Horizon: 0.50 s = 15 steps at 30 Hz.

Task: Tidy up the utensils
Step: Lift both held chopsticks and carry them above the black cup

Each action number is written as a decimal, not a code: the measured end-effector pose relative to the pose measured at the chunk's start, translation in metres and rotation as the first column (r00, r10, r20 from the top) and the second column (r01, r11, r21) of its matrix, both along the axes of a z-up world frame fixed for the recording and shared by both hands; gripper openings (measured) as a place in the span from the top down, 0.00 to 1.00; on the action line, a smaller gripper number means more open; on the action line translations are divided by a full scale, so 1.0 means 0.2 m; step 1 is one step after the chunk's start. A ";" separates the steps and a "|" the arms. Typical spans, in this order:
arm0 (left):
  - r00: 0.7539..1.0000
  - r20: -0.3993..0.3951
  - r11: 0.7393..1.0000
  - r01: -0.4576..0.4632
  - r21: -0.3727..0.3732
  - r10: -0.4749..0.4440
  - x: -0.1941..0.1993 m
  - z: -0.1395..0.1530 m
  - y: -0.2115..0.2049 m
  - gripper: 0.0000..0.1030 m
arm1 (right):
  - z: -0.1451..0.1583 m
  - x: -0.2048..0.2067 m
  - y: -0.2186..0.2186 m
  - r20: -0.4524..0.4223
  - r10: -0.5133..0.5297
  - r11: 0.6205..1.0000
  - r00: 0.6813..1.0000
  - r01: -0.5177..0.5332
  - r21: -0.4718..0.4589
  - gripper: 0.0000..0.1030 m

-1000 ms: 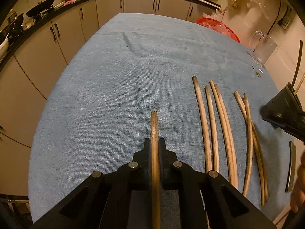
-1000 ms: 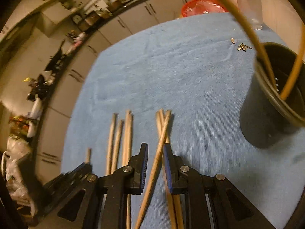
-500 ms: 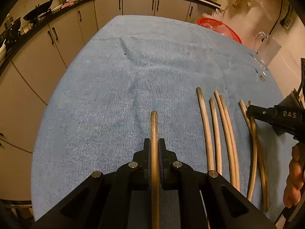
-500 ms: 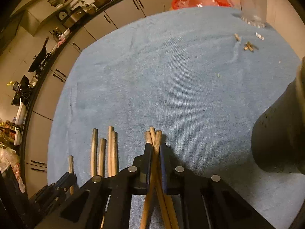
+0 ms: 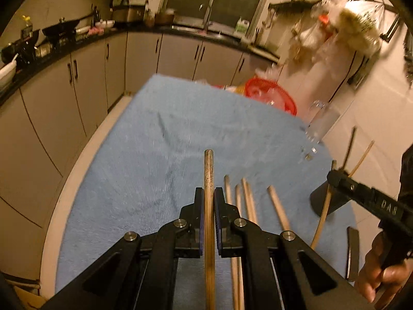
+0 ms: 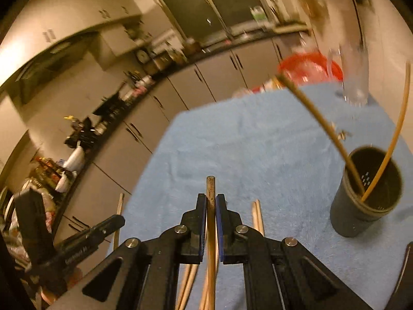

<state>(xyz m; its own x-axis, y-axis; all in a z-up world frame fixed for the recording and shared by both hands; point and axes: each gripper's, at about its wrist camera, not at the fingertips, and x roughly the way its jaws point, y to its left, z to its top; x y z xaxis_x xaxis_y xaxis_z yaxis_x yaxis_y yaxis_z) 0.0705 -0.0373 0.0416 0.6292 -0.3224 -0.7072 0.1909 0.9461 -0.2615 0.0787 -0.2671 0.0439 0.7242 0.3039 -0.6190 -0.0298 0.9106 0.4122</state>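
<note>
One wooden chopstick [image 5: 209,206] clamped upright at frame centre; another [image 6: 211,206] likewise. Loose chopsticks [image 5: 247,199] flat lower centre. Two more [image 6: 335,139] leaning in dark holder [image 6: 361,211], right.

plain blue towel [image 5: 165,155], tan wooden chopsticks [image 5: 249,201], dark grey cup [image 6: 361,206], red basket [image 5: 271,95], black tools.

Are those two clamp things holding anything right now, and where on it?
Yes. The left gripper clamps one chopstick a little below its tip; the right gripper clamps another chopstick the same way.
</note>
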 end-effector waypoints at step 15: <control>0.984 0.176 1.000 0.008 -0.012 -0.006 -0.18 0.21 -0.09 0.93 | 0.23 -0.32 -0.03 0.200 -0.004 1.000 0.980 0.005 -0.003 0.93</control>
<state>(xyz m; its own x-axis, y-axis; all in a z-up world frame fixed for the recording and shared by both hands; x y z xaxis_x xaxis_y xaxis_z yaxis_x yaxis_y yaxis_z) 0.0352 -0.0562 0.0841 0.7412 -0.3354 -0.5816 0.2418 0.9415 -0.2348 0.0138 -0.2734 0.0895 0.8347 0.2981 -0.4631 -0.1069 0.9125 0.3948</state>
